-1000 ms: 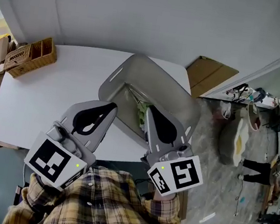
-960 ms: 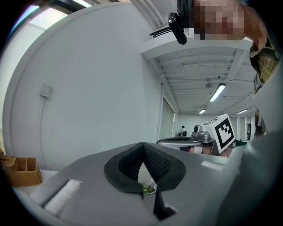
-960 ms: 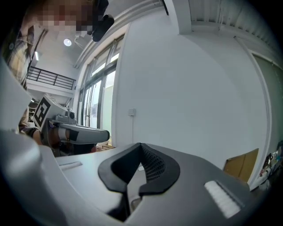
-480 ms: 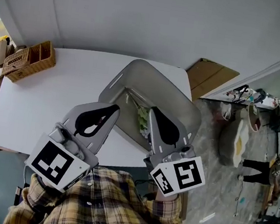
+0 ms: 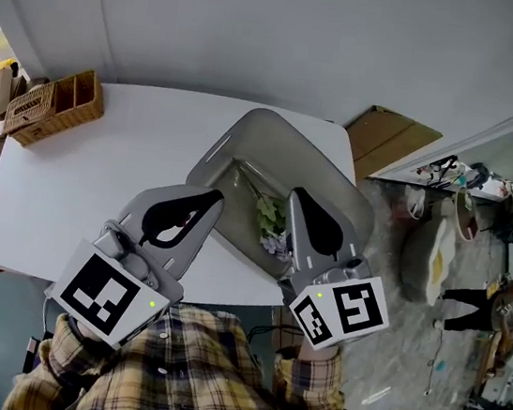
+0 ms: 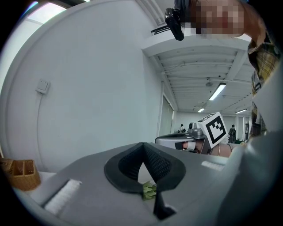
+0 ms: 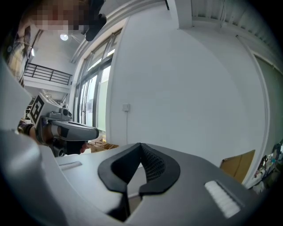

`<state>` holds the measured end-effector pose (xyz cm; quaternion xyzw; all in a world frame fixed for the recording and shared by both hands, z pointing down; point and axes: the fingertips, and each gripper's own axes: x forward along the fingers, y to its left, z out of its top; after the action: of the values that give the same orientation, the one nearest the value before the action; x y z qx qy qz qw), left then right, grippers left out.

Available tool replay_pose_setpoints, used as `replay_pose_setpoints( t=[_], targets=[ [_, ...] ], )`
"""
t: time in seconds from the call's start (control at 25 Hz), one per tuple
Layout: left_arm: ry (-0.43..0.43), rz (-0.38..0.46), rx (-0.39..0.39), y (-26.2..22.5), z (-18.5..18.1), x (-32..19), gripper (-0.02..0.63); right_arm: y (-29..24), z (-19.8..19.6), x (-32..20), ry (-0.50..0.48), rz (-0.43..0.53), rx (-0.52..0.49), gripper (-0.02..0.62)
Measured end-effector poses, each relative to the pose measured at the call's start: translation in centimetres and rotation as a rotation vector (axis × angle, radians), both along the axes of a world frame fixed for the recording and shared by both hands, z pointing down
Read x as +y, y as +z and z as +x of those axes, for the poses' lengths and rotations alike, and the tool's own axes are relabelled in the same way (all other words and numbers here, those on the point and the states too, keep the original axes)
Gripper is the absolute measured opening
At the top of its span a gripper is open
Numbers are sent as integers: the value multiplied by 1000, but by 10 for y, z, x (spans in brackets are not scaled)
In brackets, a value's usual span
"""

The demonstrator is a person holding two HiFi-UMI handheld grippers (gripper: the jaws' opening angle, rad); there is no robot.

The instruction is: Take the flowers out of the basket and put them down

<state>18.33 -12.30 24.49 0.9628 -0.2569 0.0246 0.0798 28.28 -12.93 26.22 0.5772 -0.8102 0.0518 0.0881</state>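
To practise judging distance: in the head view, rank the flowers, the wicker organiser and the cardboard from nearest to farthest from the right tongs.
1. Green-leaved flowers, beside the right tongs, inside the grey plastic basket.
2. Brown flat cardboard, off the white table, far right.
3. Woven wicker organiser, table's far left corner.

The basket (image 5: 280,138) is grey, the table (image 5: 101,163) white. The flowers (image 5: 269,220) are green with pale lilac. The shirt (image 5: 194,382) has a yellow-and-brown check pattern. The wicker box (image 5: 60,109) is light brown.
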Motion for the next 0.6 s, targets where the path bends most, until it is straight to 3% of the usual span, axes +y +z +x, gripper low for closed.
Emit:
replay_pose_setpoints(
  t=[0.28, 0.36, 0.6],
  targets=[
    [-6, -13, -4, 4, -7, -8, 12, 10, 9, -12, -33, -58, 22, 9],
    [-4, -17, 0, 4, -6, -10, 12, 15, 11, -14, -51, -81, 24, 64],
    [-8, -25, 0, 7, -5, -14, 12, 28, 14, -22, -111, -147, 70, 95]
  ],
)
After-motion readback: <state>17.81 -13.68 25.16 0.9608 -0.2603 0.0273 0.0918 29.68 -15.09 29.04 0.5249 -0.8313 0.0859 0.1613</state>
